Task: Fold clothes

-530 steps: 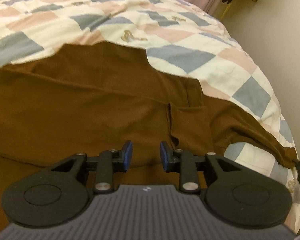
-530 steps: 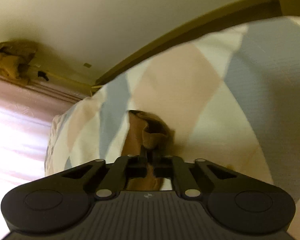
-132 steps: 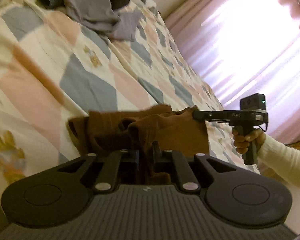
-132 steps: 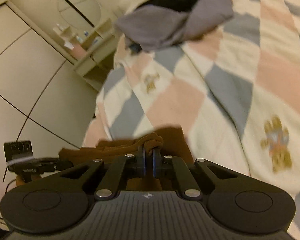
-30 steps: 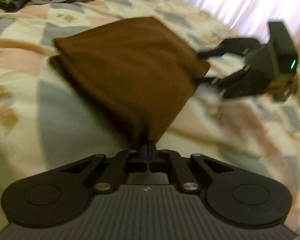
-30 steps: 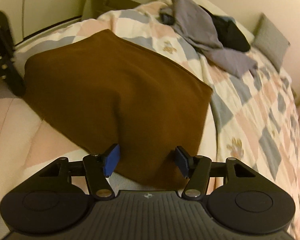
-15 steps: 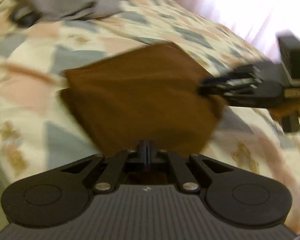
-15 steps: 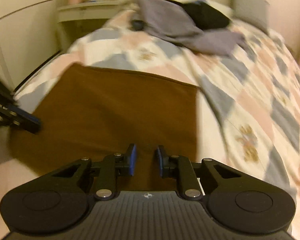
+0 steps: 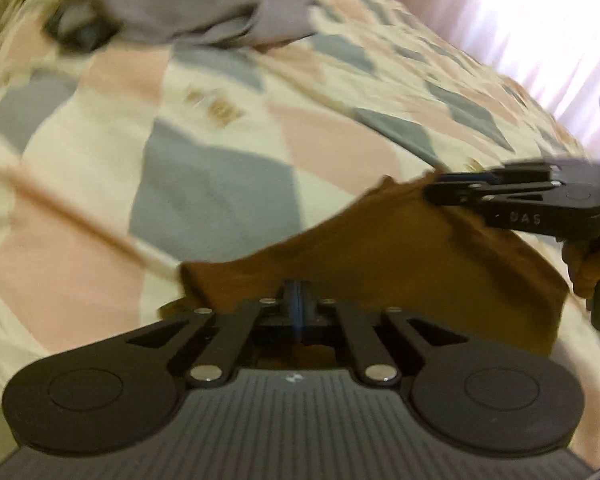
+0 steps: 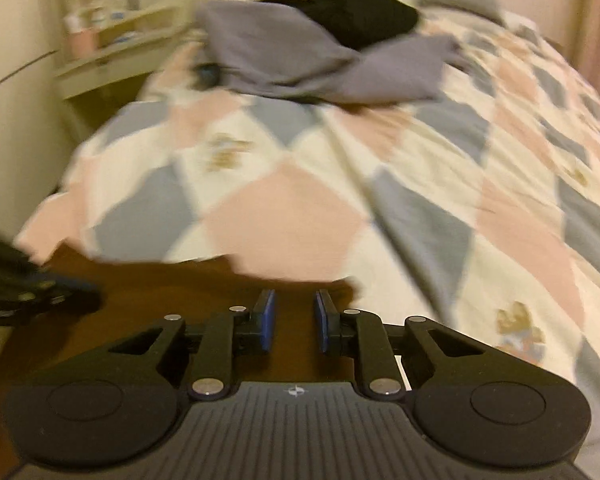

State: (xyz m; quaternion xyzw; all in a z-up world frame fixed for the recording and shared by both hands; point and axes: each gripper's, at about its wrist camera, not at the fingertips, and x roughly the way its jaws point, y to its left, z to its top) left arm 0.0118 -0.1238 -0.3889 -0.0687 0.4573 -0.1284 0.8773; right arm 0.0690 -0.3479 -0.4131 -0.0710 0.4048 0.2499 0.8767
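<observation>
Left wrist view: my left gripper point(image 9: 299, 304) has its blue pads pressed together on the near edge of the brown garment point(image 9: 400, 256), which lies folded on the patchwork quilt point(image 9: 220, 184) at about six o'clock. At three o'clock my right gripper point(image 9: 434, 192) reaches over the garment's far corner, a hand point(image 9: 592, 268) wrapped round its handle. At eleven o'clock, well apart, sits a heap of grey clothes point(image 9: 172, 8).

Right wrist view: my left gripper point(image 10: 88, 300) shows at nine o'clock, blurred. My right gripper point(image 10: 294, 322) has its pads point(image 10: 266, 320) parted, gripping nothing, with the garment point(image 10: 148, 292) beneath them. At twelve o'clock lie the grey clothes point(image 10: 300, 64) with a black garment point(image 10: 360, 16) on top.
</observation>
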